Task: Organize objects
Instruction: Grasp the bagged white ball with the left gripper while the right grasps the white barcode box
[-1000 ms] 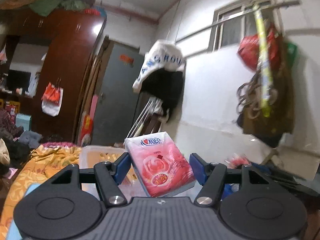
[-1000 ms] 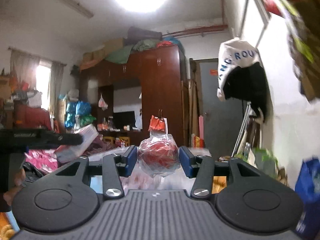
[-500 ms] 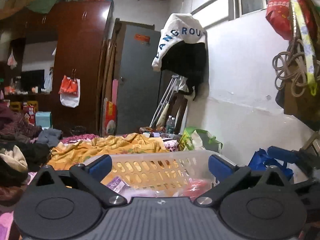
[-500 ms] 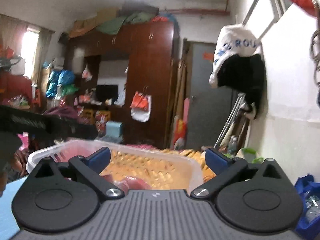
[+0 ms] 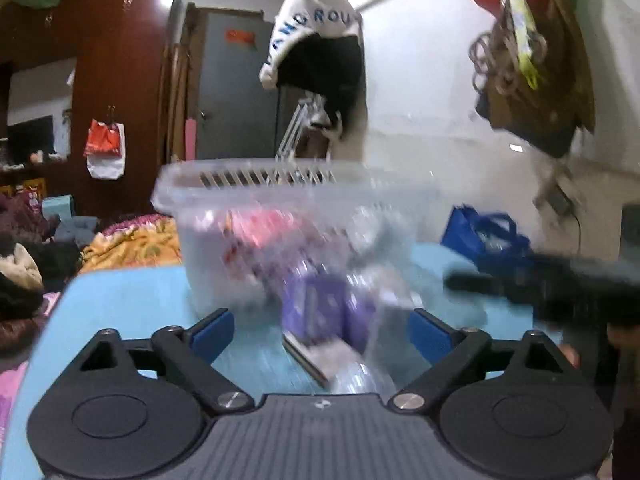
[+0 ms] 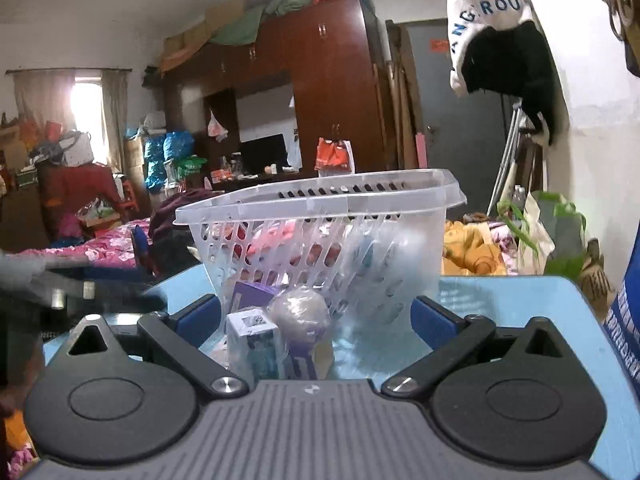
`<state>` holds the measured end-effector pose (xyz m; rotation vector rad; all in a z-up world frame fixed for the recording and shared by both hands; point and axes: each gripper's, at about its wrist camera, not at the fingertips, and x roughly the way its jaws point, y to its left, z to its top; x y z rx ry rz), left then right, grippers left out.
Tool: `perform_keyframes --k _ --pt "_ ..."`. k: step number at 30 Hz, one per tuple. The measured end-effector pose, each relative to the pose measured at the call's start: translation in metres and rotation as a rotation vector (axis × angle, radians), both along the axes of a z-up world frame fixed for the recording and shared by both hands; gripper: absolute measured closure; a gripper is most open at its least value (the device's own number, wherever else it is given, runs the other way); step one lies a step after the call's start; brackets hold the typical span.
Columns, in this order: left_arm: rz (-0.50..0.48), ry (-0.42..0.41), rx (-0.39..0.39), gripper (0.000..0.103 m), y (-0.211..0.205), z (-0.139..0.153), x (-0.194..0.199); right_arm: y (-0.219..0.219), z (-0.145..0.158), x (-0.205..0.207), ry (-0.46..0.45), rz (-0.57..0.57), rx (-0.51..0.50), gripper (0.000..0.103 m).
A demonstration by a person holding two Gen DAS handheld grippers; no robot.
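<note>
Where it hangs, the white bag [image 6: 480,12] reads "ANG ROU"

1. Left gripper [image 5: 322,330]: jaws spread wide and empty, just eased inward a little after opening
2. Right gripper [image 6: 318,320]: jaws spread fully, nothing gripped, having just opened
</note>
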<state>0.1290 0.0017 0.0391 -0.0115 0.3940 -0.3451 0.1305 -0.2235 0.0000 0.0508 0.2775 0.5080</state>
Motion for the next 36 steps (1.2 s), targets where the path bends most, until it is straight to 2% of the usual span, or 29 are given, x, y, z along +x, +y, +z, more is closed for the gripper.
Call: perform_keyframes --k 3,7,8,10,14,16,17,18,22,23,24,28,36 --pt "-0.007 0.020 0.045 0.013 -0.013 -0.012 -0.006 -0.011 0.002 -0.005 -0.028 -0.005 0.084 0.000" --pt "-0.018 0.059 0.064 0.026 -0.019 -0.026 -0.003 -0.012 0.002 -0.003 -0.017 -0.060 0.060 0.000" --pt "-0.015 0.067 0.073 0.042 -0.021 -0.029 -0.002 -0.010 0.003 -0.003 -0.025 -0.054 0.051 0.000" --pt "-0.032 0.084 0.085 0.056 -0.025 -0.033 -0.001 -0.006 0.003 -0.003 -0.027 -0.045 0.029 0.000" --pt "-0.005 0.052 0.100 0.056 -0.020 -0.032 -0.011 0.007 0.000 -0.008 -0.010 0.010 0.001 0.002" --pt "0.017 0.054 0.095 0.056 -0.011 -0.031 -0.012 0.023 -0.004 -0.005 0.039 0.046 -0.078 0.027" --pt "0.031 0.055 0.090 0.056 -0.006 -0.031 -0.012 0.030 -0.008 -0.005 0.055 0.053 -0.108 0.046" --pt "0.040 0.056 0.085 0.056 -0.001 -0.030 -0.011 0.037 -0.011 -0.001 0.079 0.057 -0.134 0.049" --pt "0.049 0.062 0.053 0.056 0.011 -0.030 -0.009 0.051 -0.015 0.007 0.147 0.092 -0.137 0.049" --pt "0.046 0.063 0.049 0.056 0.011 -0.030 -0.009 0.054 -0.015 0.005 0.141 0.089 -0.148 0.050" --pt "0.041 0.060 0.050 0.056 0.011 -0.030 -0.009 0.057 -0.015 0.004 0.133 0.082 -0.167 0.057" --pt "0.029 0.034 0.064 0.056 0.008 -0.031 -0.012 0.062 -0.016 -0.005 0.101 0.065 -0.207 0.059" --pt "0.029 0.019 0.027 0.056 0.014 -0.030 -0.011 0.044 -0.010 -0.021 0.021 0.031 -0.141 0.060"
